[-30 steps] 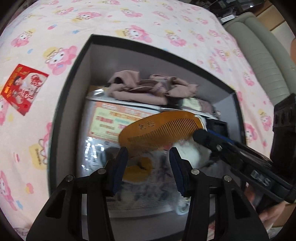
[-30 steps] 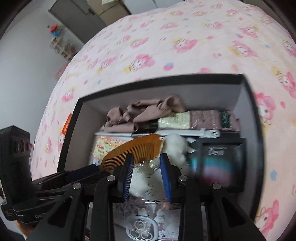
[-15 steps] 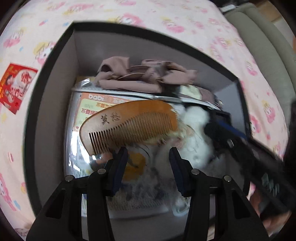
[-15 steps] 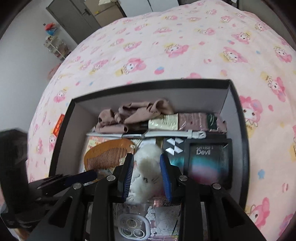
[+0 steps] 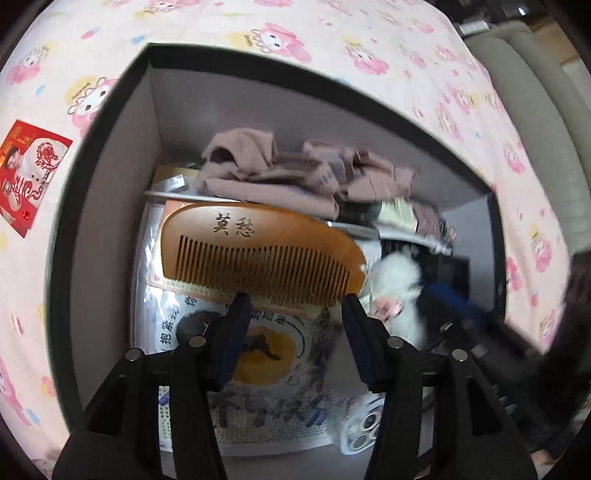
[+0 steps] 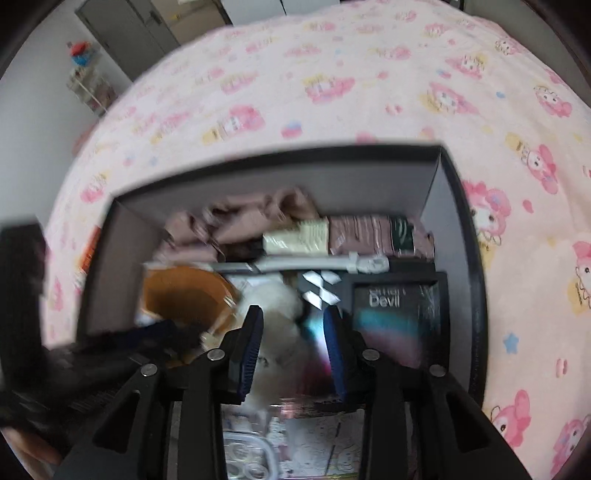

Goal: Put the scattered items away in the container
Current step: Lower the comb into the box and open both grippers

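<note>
Left gripper [image 5: 293, 301] jaws apart, just been opening, nothing pinched; wooden comb [image 5: 258, 254] lies flat just beyond the tips, inside the black box [image 5: 110, 206] on a printed packet [image 5: 258, 354]. Right gripper [image 6: 293, 317] also spread, just been opening, white plush toy [image 6: 275, 314] between its fingers, contact unclear through blur.

This is a home, most likely a bedroom. A bed [image 6: 332, 74] fills both views, spread with a pink sheet printed all over with cartoon characters. A dark box [image 5: 110, 206] sits on it holding personal things: a wooden comb [image 5: 258, 251], folded pinkish-brown clothing [image 5: 295, 173] and a white plush toy [image 5: 397, 284]. Beyond the bed stand grey cupboard doors [image 6: 122, 26] and a small shelf rack [image 6: 88, 85] against a white wall. A padded grey sofa edge [image 5: 535, 110] lies beside the bed.
</note>
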A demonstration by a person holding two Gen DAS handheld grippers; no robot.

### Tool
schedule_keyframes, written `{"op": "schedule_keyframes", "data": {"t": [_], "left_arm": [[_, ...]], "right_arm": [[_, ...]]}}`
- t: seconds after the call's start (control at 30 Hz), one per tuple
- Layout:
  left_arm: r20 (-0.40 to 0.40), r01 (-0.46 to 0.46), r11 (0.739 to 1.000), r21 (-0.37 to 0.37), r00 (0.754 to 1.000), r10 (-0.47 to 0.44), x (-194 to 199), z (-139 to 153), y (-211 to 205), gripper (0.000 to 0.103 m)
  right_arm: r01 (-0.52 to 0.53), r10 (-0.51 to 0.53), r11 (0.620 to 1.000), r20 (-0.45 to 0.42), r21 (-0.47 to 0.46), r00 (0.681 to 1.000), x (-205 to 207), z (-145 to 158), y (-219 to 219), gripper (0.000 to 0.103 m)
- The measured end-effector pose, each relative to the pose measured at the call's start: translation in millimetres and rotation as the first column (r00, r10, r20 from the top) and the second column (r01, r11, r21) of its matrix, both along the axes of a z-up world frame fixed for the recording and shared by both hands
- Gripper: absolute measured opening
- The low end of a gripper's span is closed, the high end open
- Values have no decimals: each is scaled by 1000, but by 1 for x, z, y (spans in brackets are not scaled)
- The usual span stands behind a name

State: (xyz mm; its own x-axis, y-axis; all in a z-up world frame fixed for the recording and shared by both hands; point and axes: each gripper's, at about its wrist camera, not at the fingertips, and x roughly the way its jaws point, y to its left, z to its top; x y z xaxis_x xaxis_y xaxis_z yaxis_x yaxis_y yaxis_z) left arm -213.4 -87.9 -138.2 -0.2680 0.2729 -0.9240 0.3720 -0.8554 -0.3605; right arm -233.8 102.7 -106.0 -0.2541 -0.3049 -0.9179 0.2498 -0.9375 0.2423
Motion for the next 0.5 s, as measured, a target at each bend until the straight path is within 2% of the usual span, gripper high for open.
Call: {"op": "schedule_keyframes", "data": {"t": [0.1,0.17,0.3,0.43,0.5], "left_arm": [[-38,5,1000,-19,999,-6,3,10,2,52],[-71,30,999,-21,997,-31,9,17,10,52],[-133,51,996,-80,989,-61,24,33,24,51],[-172,89,995,-36,981,-94,40,46,34,54],[-188,101,994,-39,976,-106,46,53,37,55]], "right_arm": [[17,-16,999,26,-32,1000,-3,-3,5,31],[29,-29,999,-6,-32,1000,-1,7,6,31],[15,-17,999,-63,-32,998,8,22,3,31],[30,-31,999,-96,-12,995,18,32,6,32],[33,-35,999,-109,-25,993,26,39,9,32]]}}
